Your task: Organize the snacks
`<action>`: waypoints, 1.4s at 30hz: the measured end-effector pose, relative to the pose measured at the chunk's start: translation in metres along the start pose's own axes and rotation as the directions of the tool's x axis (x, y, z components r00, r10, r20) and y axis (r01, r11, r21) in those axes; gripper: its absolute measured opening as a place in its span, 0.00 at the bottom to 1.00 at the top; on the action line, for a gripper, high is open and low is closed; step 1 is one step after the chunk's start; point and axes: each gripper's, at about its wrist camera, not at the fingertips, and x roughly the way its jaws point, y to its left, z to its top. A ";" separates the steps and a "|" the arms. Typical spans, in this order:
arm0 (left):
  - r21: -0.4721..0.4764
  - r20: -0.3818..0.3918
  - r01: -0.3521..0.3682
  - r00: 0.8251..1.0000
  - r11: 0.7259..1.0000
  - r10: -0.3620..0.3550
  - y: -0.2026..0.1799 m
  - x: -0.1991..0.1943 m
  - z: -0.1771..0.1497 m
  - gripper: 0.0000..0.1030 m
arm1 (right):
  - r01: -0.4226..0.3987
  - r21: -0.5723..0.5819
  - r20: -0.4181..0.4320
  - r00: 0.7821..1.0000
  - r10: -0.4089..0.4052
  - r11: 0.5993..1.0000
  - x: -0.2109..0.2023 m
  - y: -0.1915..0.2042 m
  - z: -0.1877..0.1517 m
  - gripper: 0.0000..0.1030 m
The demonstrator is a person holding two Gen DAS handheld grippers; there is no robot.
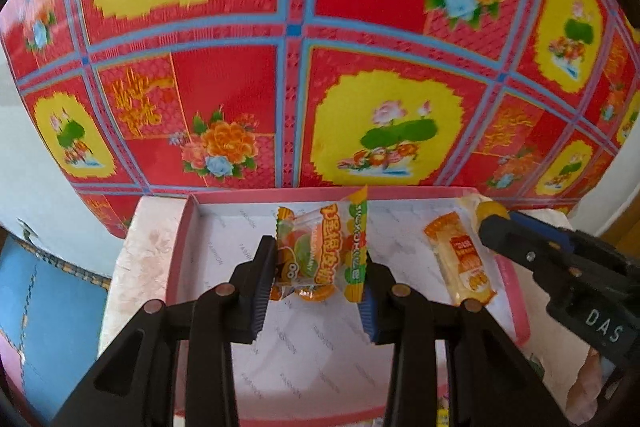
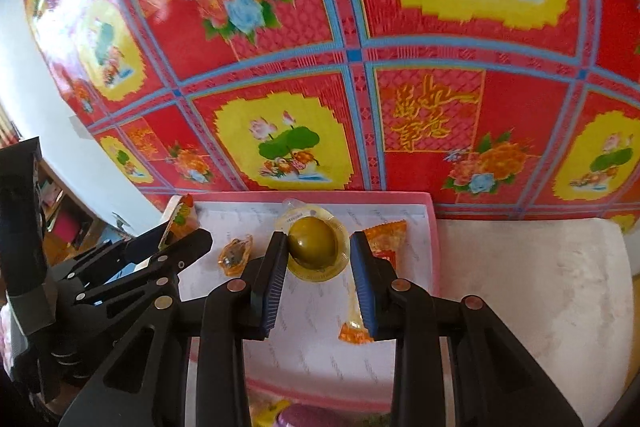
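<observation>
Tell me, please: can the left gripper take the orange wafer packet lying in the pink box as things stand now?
Probably not yet. The left gripper is already shut on the gummy candy bag, so its jaws are occupied. The orange wafer packet lies uncovered in the pink box, but the right gripper hangs just beside it.
</observation>
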 end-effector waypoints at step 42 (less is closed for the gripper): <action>-0.024 -0.108 -0.096 0.990 0.995 0.092 0.001 0.091 0.005 0.45 | 0.098 0.034 -0.181 0.979 -0.090 0.995 0.104 0.006 -0.002 0.34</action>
